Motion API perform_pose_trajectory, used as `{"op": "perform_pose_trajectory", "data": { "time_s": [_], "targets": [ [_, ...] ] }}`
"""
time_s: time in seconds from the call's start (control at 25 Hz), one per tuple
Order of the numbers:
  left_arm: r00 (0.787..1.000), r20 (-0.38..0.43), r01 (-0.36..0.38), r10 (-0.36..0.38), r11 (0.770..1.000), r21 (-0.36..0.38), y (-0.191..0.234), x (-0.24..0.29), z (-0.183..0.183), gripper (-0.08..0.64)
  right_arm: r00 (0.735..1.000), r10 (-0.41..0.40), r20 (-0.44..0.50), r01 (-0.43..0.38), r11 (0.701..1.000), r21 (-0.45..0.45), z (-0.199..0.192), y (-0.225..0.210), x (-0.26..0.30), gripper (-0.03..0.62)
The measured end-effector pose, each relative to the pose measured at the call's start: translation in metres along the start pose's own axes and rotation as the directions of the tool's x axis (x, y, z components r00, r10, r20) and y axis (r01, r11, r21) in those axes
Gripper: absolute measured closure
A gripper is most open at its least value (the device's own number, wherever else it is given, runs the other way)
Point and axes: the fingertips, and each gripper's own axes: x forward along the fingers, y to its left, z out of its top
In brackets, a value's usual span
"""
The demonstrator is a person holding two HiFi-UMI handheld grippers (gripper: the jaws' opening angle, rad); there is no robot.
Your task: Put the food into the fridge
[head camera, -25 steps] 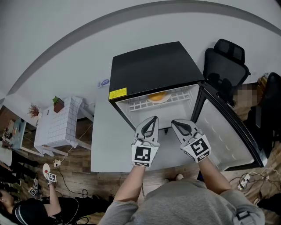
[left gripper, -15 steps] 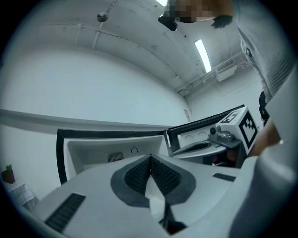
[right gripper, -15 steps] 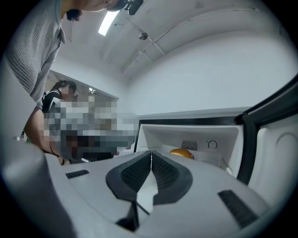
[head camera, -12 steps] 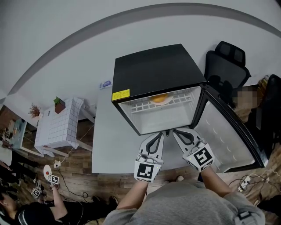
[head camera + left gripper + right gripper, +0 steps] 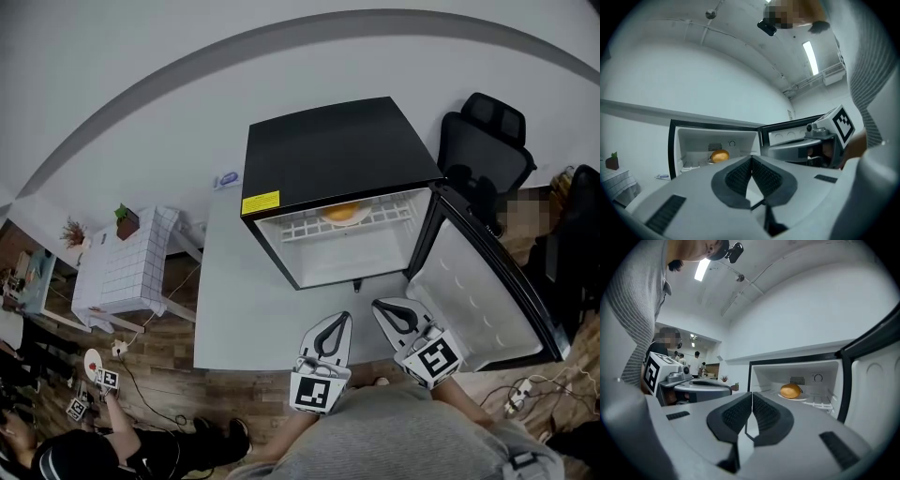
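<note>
We see a small black fridge (image 5: 333,150) standing with its door (image 5: 473,295) swung wide open. On the fridge's white wire shelf (image 5: 305,225) a rounded golden-orange food item (image 5: 344,211), perhaps a bun, sits on a pale plate (image 5: 793,398) near the back.

**My kit, noted**

My left gripper (image 5: 345,319) and right gripper (image 5: 379,306): pale grey shells, dark cross-hatched pads (image 5: 738,176), each carrying a black-and-white square-marker cube (image 5: 314,394) (part of me). Sweater (image 5: 403,441): grey, fine-ribbed knit.
</note>
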Motion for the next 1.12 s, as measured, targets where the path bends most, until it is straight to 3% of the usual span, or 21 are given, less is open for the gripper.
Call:
{"op": "perform_pose_trajectory", "data": {
  "time_s": [0.28,0.64,0.76,1.12],
  "targets": [
    [0.999,0.028,-0.015,0.015,1.000,0.002,0.005,0.005,0.011,0.549,1.000,0.012,0.024,-0.012,1.000,0.004,0.004,0.001,-0.001,0.580],
    [1.000,0.019,-0.001,0.001,1.000,-0.010,0.000,0.010,0.007,0.549,1.000,-0.031,-0.005,0.031,1.000,-0.005,0.005,-0.008,-0.004,0.580],
    [1.000,0.018,0.003,-0.002,1.000,-0.011,-0.001,0.010,0.007,0.549,1.000,0.009,0.013,-0.008,1.000,-0.016,0.004,-0.002,-0.004,0.580],
    [1.000,0.013,0.001,-0.001,1.000,-0.011,-0.002,0.012,0.005,0.549,0.999,-0.010,-0.052,0.009,1.000,-0.019,0.001,-0.005,-0.005,0.580]
  ]
}}
